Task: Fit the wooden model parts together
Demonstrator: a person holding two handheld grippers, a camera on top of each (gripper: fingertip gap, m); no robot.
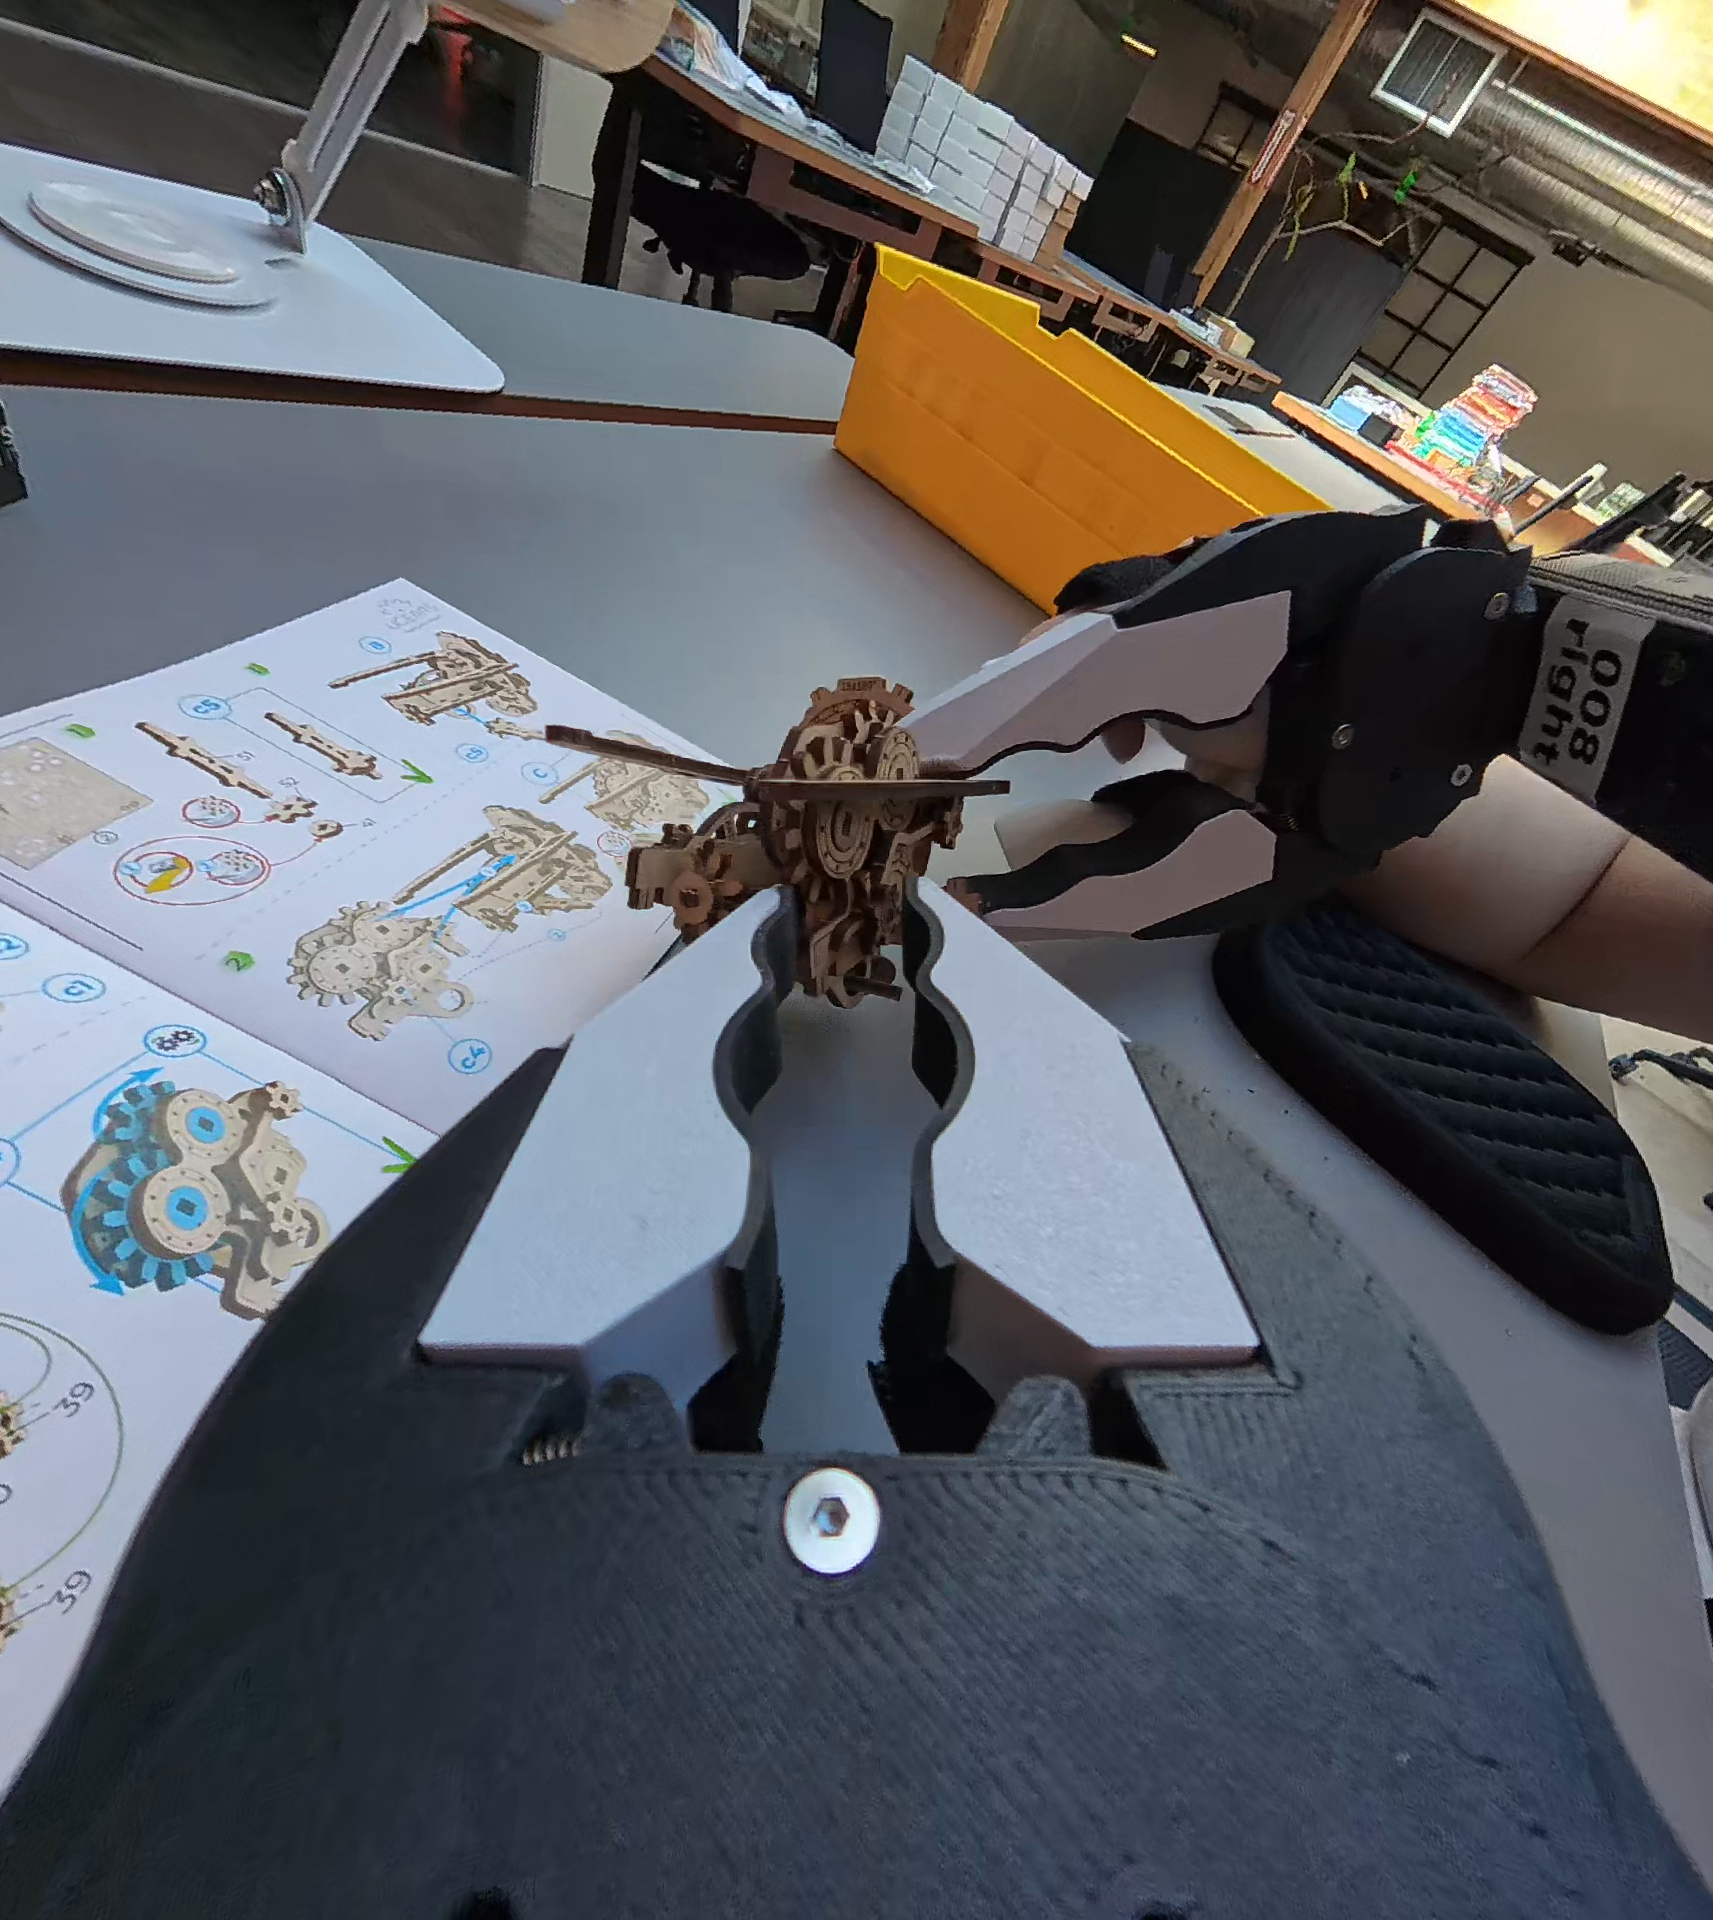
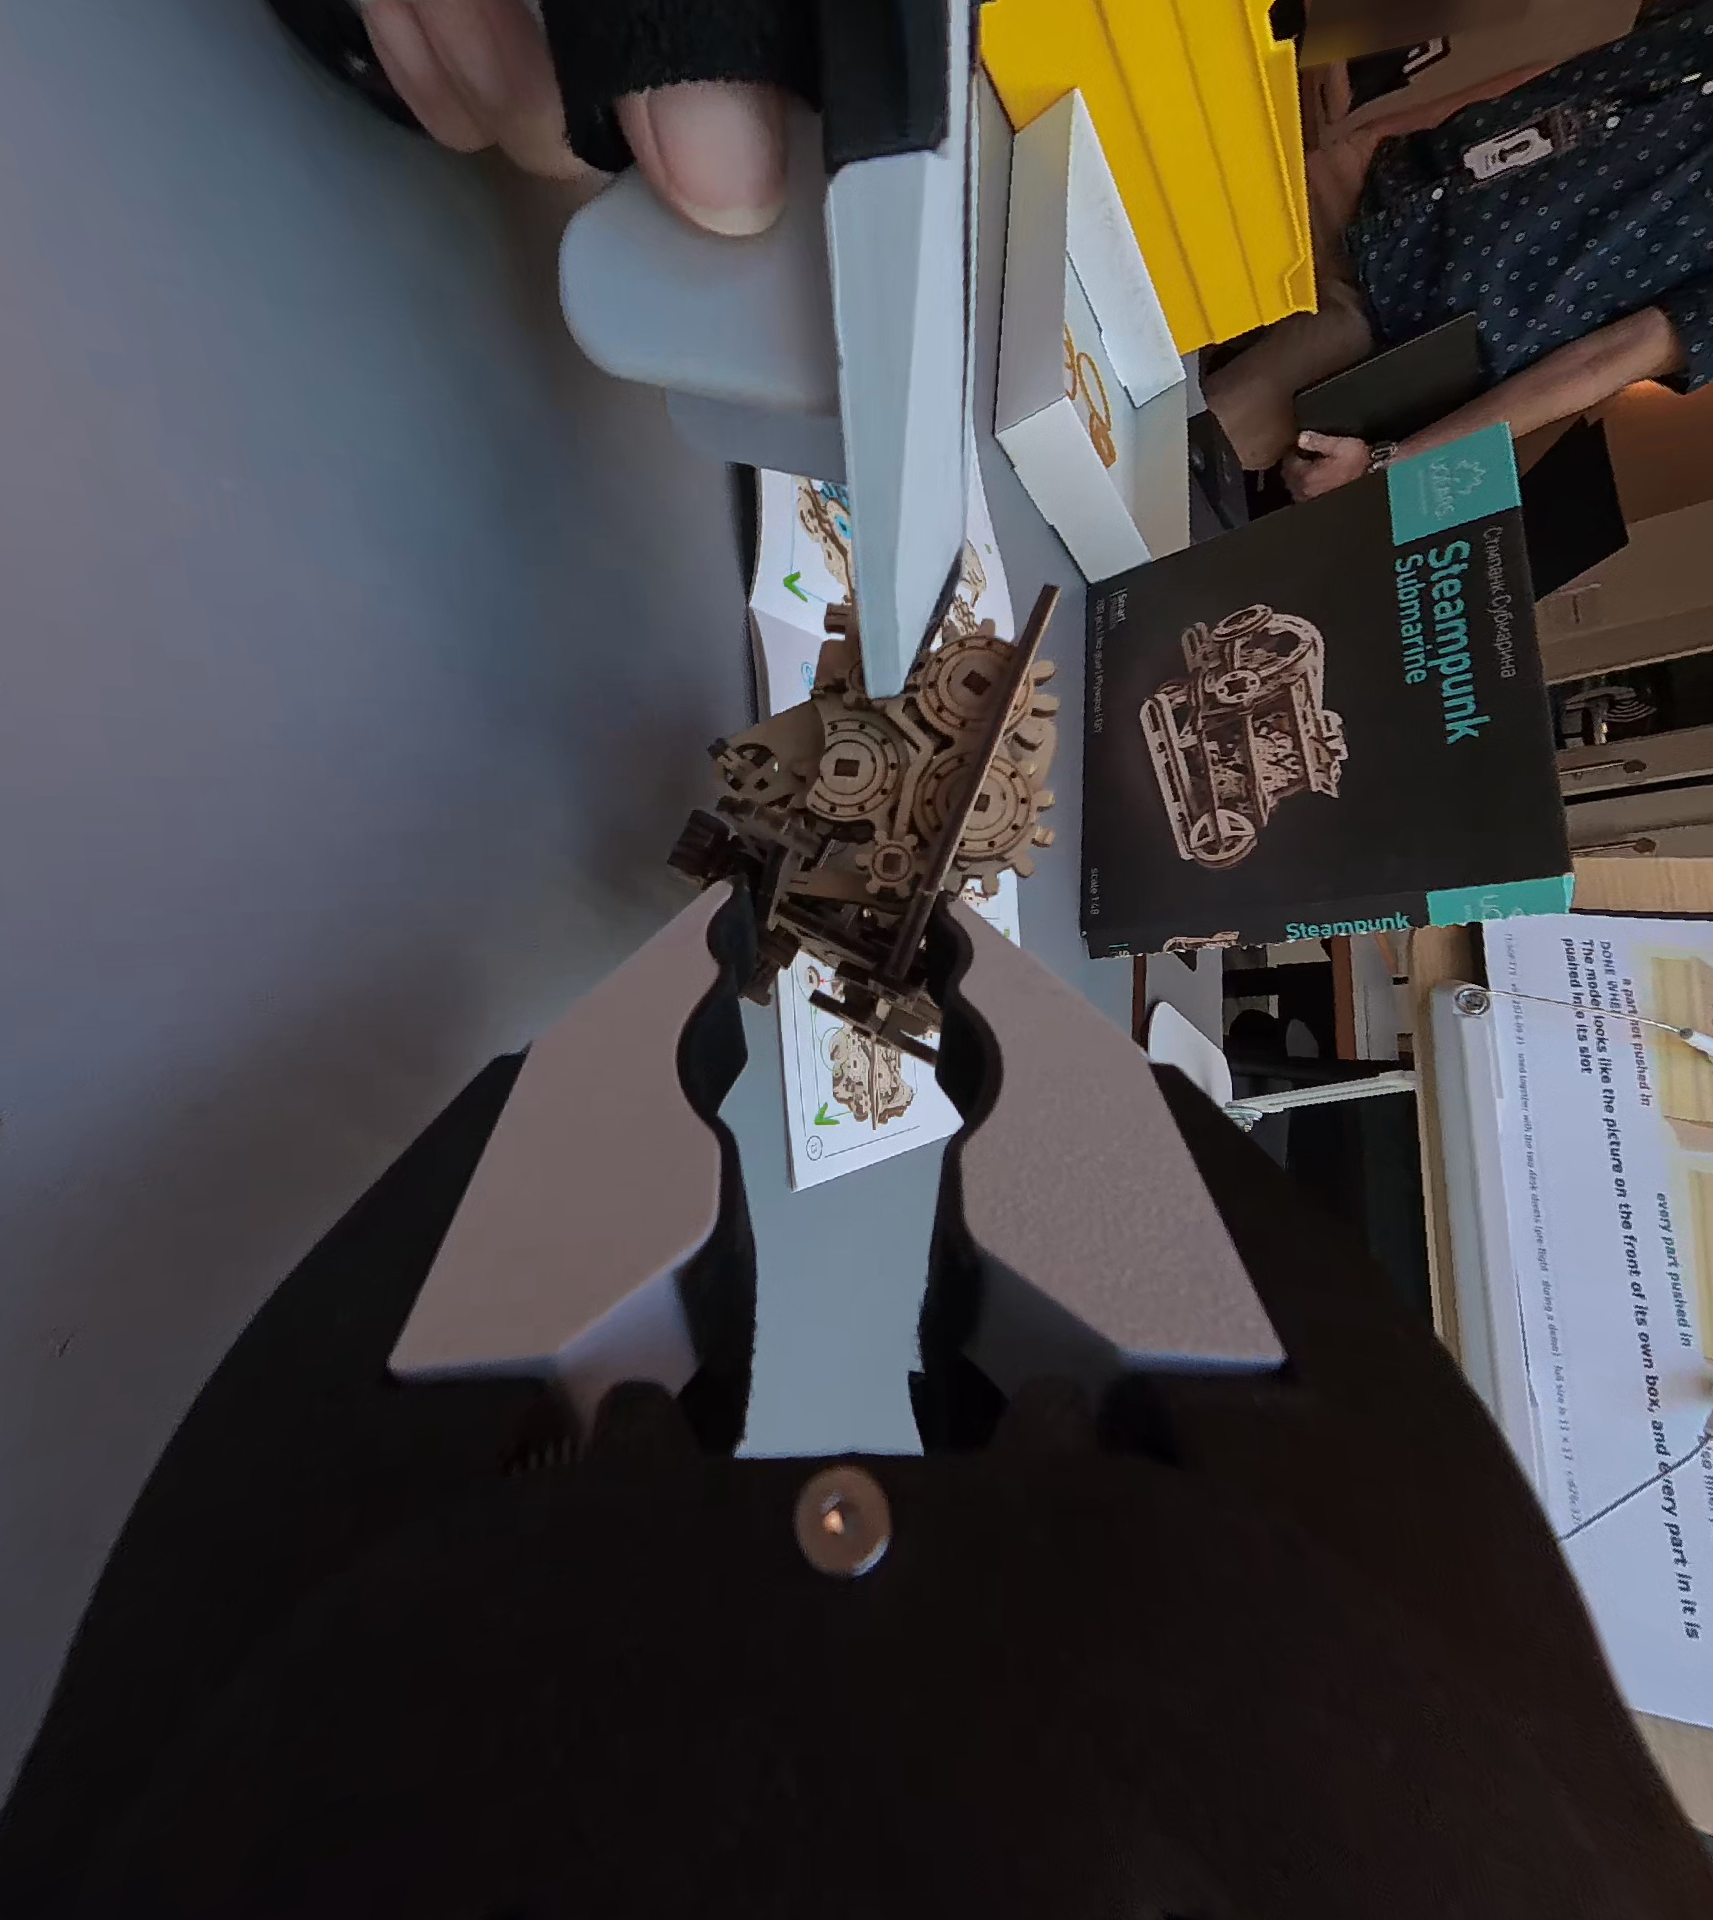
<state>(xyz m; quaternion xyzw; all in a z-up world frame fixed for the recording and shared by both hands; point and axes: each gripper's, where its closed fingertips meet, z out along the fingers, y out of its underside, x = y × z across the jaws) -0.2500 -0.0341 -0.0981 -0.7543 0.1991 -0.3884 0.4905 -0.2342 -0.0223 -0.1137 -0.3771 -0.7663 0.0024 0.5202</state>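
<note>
Pinching the gear assembly (image 1: 836, 831) steady, the left tongs (image 1: 841, 909) are bracing it while the right tongs (image 2: 831, 935), from three o'clock, are gripping its thin strip (image 1: 779, 774) to seat it.

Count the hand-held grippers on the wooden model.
2. The left hand-held gripper clamps the wooden model at its near side in the left wrist view; the right hand-held gripper closes on it from the right.

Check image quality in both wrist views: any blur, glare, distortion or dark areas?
Left wrist view: sharp wooden gear assembly, blown-out window top right, fisheye bending table edges, right gripper clear. Right wrist view: left gripper finger near the lens soft, own gripper body in deep shadow, assembly backlit.
</note>
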